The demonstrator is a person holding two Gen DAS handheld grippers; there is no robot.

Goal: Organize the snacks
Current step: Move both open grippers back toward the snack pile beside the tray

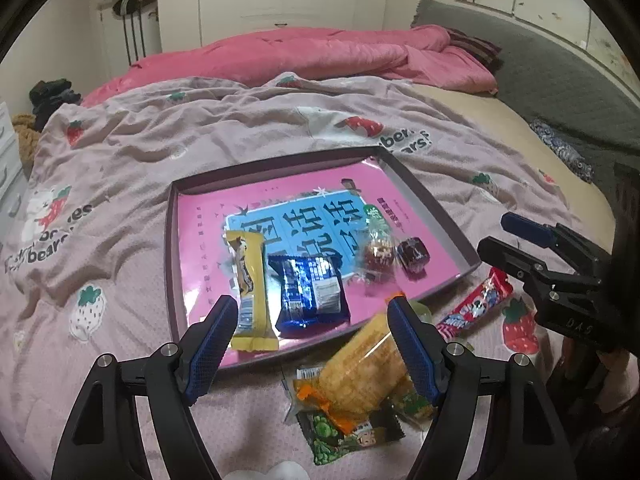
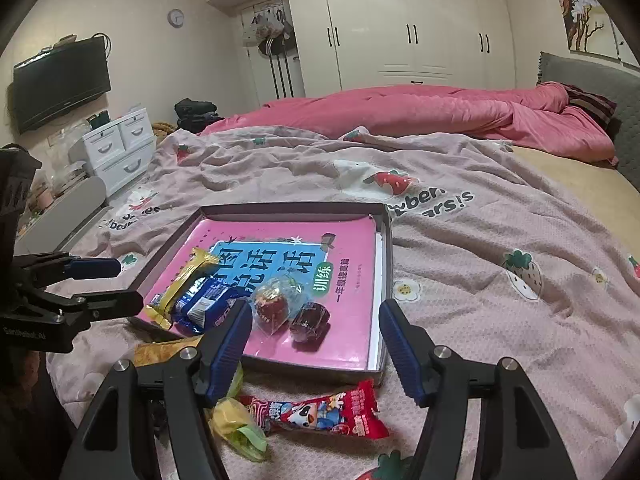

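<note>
Left wrist view: left gripper (image 1: 308,316) spread wide, empty, above the tray's (image 1: 173,248) near edge; inside sit yellow bar (image 1: 250,284), blue packet (image 1: 310,290), clear-wrapped candy (image 1: 378,254), dark candy (image 1: 414,254). Outside, biscuit pack (image 1: 366,368), then red packet (image 2: 320,412) beneath the right gripper (image 2: 316,332), jaws apart.

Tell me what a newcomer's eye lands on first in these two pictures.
The bright pink book lying in the shallow box on the strawberry-print blanket, with four wrapped snacks on top of it. Then the red snack packet on the blanket in front of the box, below the open right gripper.
</note>
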